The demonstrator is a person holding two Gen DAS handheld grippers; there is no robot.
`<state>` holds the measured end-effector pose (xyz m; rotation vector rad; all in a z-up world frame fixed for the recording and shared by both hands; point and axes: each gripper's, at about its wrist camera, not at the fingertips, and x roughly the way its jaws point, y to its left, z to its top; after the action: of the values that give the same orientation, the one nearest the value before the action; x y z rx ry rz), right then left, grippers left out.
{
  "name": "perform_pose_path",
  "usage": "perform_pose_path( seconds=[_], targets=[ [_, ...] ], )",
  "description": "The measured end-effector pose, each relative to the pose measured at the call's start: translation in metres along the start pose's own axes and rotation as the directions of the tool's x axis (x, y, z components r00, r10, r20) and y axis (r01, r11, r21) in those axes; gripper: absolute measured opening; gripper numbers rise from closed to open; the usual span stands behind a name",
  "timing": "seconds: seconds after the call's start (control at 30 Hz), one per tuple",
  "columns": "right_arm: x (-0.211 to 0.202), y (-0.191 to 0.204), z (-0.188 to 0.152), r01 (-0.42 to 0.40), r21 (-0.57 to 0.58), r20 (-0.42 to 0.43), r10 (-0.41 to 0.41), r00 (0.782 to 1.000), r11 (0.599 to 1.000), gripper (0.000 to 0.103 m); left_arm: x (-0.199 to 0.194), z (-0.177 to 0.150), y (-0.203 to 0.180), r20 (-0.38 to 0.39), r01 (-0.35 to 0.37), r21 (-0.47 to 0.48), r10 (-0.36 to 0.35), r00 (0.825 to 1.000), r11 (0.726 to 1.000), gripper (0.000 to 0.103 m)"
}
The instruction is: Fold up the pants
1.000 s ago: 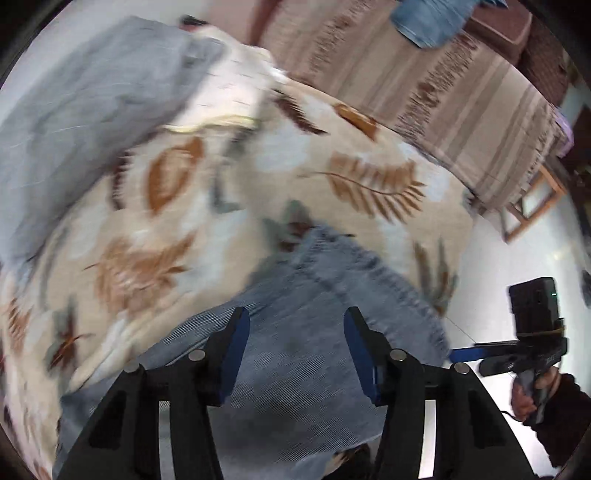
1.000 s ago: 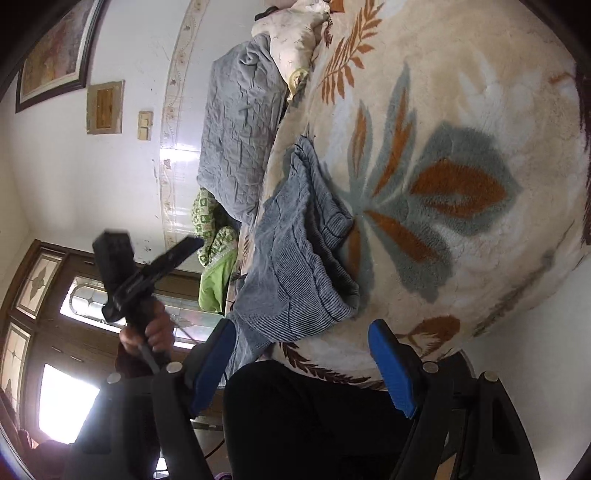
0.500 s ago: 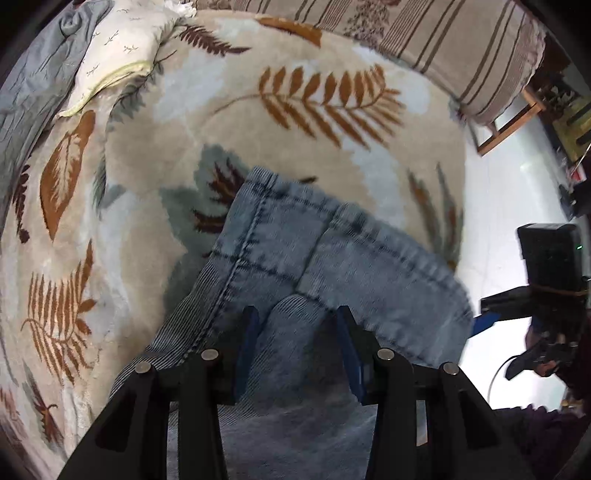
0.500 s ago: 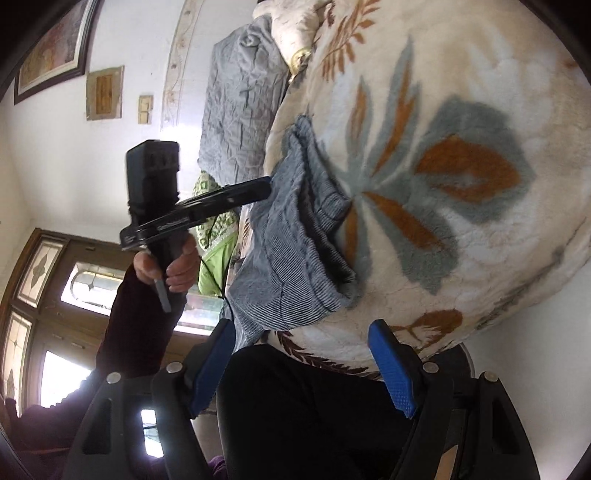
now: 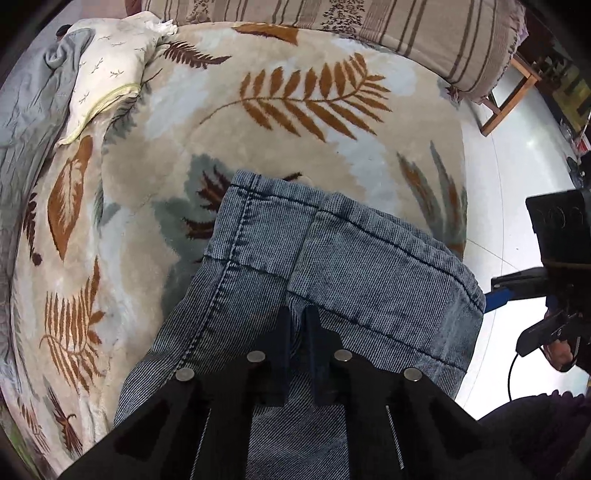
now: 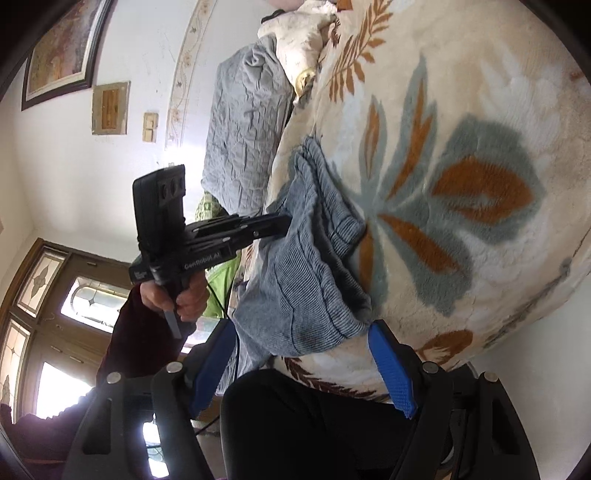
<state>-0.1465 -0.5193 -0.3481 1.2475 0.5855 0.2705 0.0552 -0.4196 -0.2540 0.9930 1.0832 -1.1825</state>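
Note:
Blue denim pants (image 5: pixel 351 258) lie bunched on a leaf-patterned blanket (image 5: pixel 295 129), the stitched waistband pointing away from me and the rest hanging over the near edge. My left gripper (image 5: pixel 298 314) points steeply down and is closing tight on a ridge of denim just below the waistband. From the right wrist, the pants (image 6: pixel 306 280) drape off the blanket (image 6: pixel 461 147), and the left gripper (image 6: pixel 284 223) touches their upper edge. My right gripper (image 6: pixel 301 332) stands open near the hanging end, with nothing between its blue fingers (image 6: pixel 391 373).
A cream pillow (image 5: pixel 107 74) and a grey quilt (image 5: pixel 26 110) lie at the blanket's far left. A striped cover (image 5: pixel 406 29) runs behind it, with a wooden stool (image 5: pixel 509 96) on the white floor (image 5: pixel 517 166) to the right. The person's dark lap (image 6: pixel 314 424) is below my right gripper.
My left gripper came down onto the pants and its jaws went from wide apart to pinched on the denim. The right gripper stayed put and open.

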Motion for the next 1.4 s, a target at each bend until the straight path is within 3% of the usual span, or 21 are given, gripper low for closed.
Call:
perform_pose_path(
  seconds=[0.23, 0.4, 0.47, 0.53, 0.57, 0.6, 0.67, 0.7, 0.87, 0.9, 0.93, 0.97, 1.0, 1.1, 1.23, 1.37, 1.4],
  targets=[
    [0.005, -0.001, 0.001, -0.016, 0.012, 0.018, 0.016, 1.0, 1.0, 0.073, -0.025, 0.012, 0.002, 0.1, -0.024, -0.025, 0.026, 0.995, 0.999, 0.002],
    [0.001, 0.01, 0.008, -0.026, -0.017, 0.042, 0.027, 0.999, 1.0, 0.073, -0.048, 0.023, 0.018, 0.198, -0.023, -0.089, 0.04, 0.979, 0.996, 0.0],
    [0.001, 0.012, 0.012, -0.024, -0.026, 0.041, 0.025, 0.999, 0.999, 0.073, -0.045, 0.028, 0.018, 0.175, 0.016, -0.063, -0.005, 0.984, 0.998, 0.001],
    [0.002, 0.014, 0.013, -0.019, -0.024, 0.035, 0.02, 0.999, 1.0, 0.073, -0.035, 0.031, 0.019, 0.132, -0.005, -0.067, 0.014, 0.991, 0.998, 0.003],
    [0.004, 0.013, 0.012, -0.017, -0.025, 0.028, 0.017, 0.999, 1.0, 0.073, -0.028, 0.032, 0.02, 0.098, 0.015, -0.073, -0.007, 0.995, 0.997, 0.017],
    [0.004, 0.014, 0.013, -0.013, -0.026, 0.024, 0.013, 1.0, 1.0, 0.073, -0.022, 0.032, 0.022, 0.078, 0.028, -0.083, -0.021, 0.997, 0.996, 0.039],
    [0.007, 0.011, 0.012, -0.005, -0.019, 0.015, 0.005, 1.0, 1.0, 0.073, -0.012, 0.033, 0.023, 0.066, 0.034, -0.111, -0.027, 0.997, 0.993, 0.067],
    [0.008, 0.011, 0.011, -0.002, -0.017, 0.007, 0.002, 1.0, 1.0, 0.073, -0.01, 0.033, 0.022, 0.071, 0.063, -0.114, -0.055, 0.996, 0.991, 0.068],
    [0.016, 0.013, 0.006, 0.022, -0.042, -0.027, -0.023, 0.999, 0.999, 0.073, -0.001, 0.032, 0.013, 0.063, 0.097, -0.062, -0.093, 0.994, 0.993, 0.066],
    [0.016, 0.013, 0.006, 0.021, -0.042, -0.028, -0.022, 0.999, 0.999, 0.073, 0.0, 0.032, 0.013, 0.06, 0.116, -0.057, -0.112, 0.992, 0.992, 0.06],
    [0.016, 0.013, 0.007, 0.018, -0.039, -0.027, -0.019, 0.999, 0.999, 0.073, 0.003, 0.031, 0.012, 0.052, 0.124, -0.053, -0.121, 0.991, 0.991, 0.037],
    [0.016, 0.012, 0.008, 0.017, -0.037, -0.025, -0.018, 1.0, 0.999, 0.073, 0.007, 0.031, 0.012, 0.036, 0.115, -0.056, -0.114, 0.993, 0.992, 0.022],
    [0.015, 0.011, 0.007, 0.017, -0.035, -0.024, -0.017, 1.0, 0.999, 0.073, 0.012, 0.031, 0.013, 0.019, 0.106, -0.063, -0.105, 0.994, 0.992, 0.017],
    [0.014, 0.009, 0.007, 0.019, -0.029, -0.021, -0.019, 1.0, 0.999, 0.073, 0.011, 0.027, 0.007, 0.042, 0.089, -0.034, -0.088, 0.995, 0.995, 0.009],
    [0.008, 0.005, 0.005, 0.02, -0.002, 0.007, -0.02, 1.0, 1.0, 0.072, 0.002, 0.023, 0.002, 0.071, 0.049, -0.006, -0.049, 0.996, 0.999, 0.006],
    [0.003, 0.008, 0.006, 0.033, -0.006, 0.03, -0.033, 0.999, 0.999, 0.053, -0.009, 0.028, 0.0, 0.105, 0.026, -0.013, -0.025, 0.994, 1.0, 0.006],
    [0.002, 0.009, 0.005, 0.039, -0.013, 0.03, -0.038, 0.999, 0.999, 0.043, -0.01, 0.028, 0.0, 0.112, 0.024, -0.017, -0.022, 0.994, 1.0, 0.006]
  ],
)
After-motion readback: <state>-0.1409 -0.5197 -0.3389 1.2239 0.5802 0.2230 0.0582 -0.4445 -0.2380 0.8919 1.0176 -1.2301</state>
